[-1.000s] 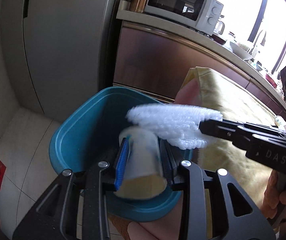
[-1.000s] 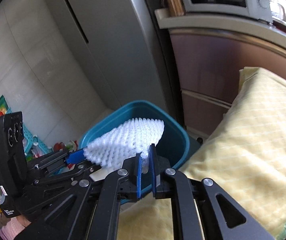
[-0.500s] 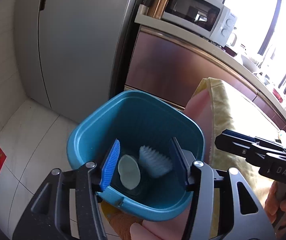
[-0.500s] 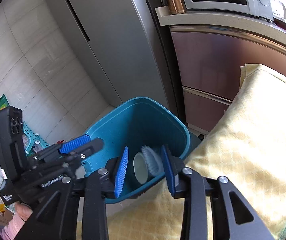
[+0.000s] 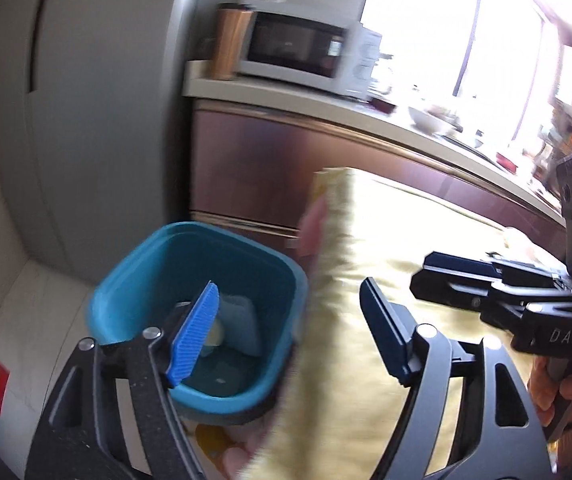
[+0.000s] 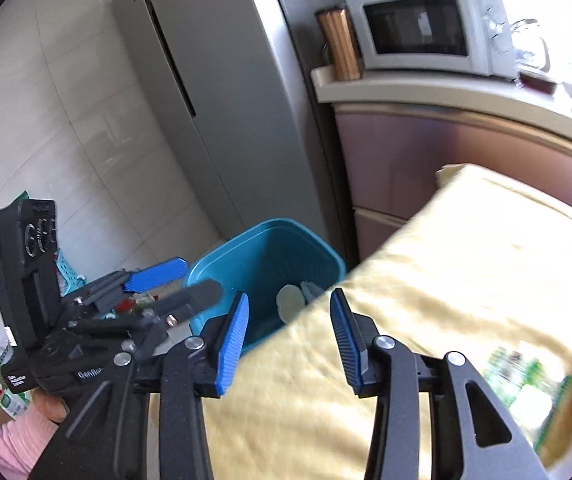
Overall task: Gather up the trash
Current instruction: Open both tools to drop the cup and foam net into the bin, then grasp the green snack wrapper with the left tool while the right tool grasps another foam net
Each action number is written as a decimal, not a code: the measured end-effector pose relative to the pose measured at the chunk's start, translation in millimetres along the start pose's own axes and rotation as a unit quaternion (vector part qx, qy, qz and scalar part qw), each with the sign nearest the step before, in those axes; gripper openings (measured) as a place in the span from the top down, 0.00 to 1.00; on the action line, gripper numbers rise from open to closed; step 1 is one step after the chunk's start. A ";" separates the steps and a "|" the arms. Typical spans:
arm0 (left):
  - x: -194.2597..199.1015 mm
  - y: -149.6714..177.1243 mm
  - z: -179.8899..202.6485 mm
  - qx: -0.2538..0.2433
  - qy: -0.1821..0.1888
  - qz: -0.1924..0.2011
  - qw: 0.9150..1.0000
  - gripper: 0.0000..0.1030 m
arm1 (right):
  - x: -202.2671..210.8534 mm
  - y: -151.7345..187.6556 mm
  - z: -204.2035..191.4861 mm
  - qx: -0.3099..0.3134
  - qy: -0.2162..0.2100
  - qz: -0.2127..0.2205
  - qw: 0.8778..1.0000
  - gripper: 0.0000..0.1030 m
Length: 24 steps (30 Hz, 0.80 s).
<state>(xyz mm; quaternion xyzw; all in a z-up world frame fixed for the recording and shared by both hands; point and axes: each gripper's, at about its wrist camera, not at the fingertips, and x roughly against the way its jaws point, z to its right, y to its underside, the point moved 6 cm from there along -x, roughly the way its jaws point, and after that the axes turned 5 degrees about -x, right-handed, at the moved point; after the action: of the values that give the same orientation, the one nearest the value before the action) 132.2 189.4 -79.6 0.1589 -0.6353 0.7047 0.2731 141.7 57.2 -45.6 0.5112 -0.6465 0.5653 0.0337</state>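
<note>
Down in the teal bin (image 5: pixel 134 280), on its floor, lie the two bits of trash: a pale paper cup (image 6: pixel 289 303) tipped on its side and, touching it, a white foam net sleeve (image 5: pixel 242 322). Both look featherlight. The cup should crush if pinched hard across its wall, so my guess is the rim or a gentle squeeze across the body is the place to take it. The foam mesh is soft and springy, nothing slippery about it, and any bunched edge would give a hold.

Above the bin, the left gripper (image 5: pixel 290 328) stands spread wide, its jaws having just been opening, and nothing sits between them; one blue pad (image 5: pixel 194 338) hangs over the bin's mouth, the other over the yellow tablecloth (image 5: pixel 366 320). The right gripper (image 6: pixel 290 344) is also parted, jaws just been opening too, empty, poised over the cloth's edge with the bin just beyond. A hand (image 5: pixel 566 384) grips the right tool's handle in the left view.

Further out: the bin stands on the tiled floor beside the table, near a grey fridge (image 6: pixel 206 92), with a white microwave (image 6: pixel 422 32) up on the counter (image 6: pixel 446 98). The left view is smeared with blur. More green-printed litter (image 6: pixel 526 384) seems to lie on the cloth at the right, too blurred to name.
</note>
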 end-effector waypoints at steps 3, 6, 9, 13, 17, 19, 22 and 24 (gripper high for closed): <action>0.1 -2.7 31.4 -0.023 0.036 0.000 0.999 0.27 | 29.2 4.9 11.8 -0.003 0.018 0.023 1.000 0.57; -4.9 -4.3 61.2 -0.038 0.071 -0.006 0.997 0.27 | 53.7 9.0 29.2 -0.010 0.042 0.042 0.998 0.57; -11.9 -3.7 88.5 -0.051 0.096 -0.016 0.994 0.27 | 77.6 15.4 51.1 -0.034 0.056 0.057 0.996 0.56; -21.7 1.3 122.1 -0.064 0.121 -0.033 0.990 0.27 | 107.4 27.5 82.2 -0.064 0.085 0.073 0.992 0.56; -34.7 3.2 149.5 -0.073 0.140 -0.049 0.986 0.27 | 132.2 43.9 108.5 -0.089 0.112 0.079 0.987 0.56; -41.5 3.4 160.7 -0.077 0.145 -0.056 0.985 0.27 | 142.1 50.5 123.6 -0.102 0.126 0.083 0.983 0.56; -53.1 4.0 173.8 -0.079 0.152 -0.070 0.983 0.27 | 152.5 59.7 142.3 -0.120 0.139 0.090 0.979 0.56; -62.1 4.6 180.4 -0.077 0.153 -0.081 0.982 0.27 | 159.3 63.8 155.4 -0.130 0.147 0.095 0.976 0.56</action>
<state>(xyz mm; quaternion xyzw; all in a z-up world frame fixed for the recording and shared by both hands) 157.0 0.6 -93.0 0.0788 -0.6231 0.6453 0.4349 104.4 -171.3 -46.7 0.3498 -0.7480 0.5460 0.1413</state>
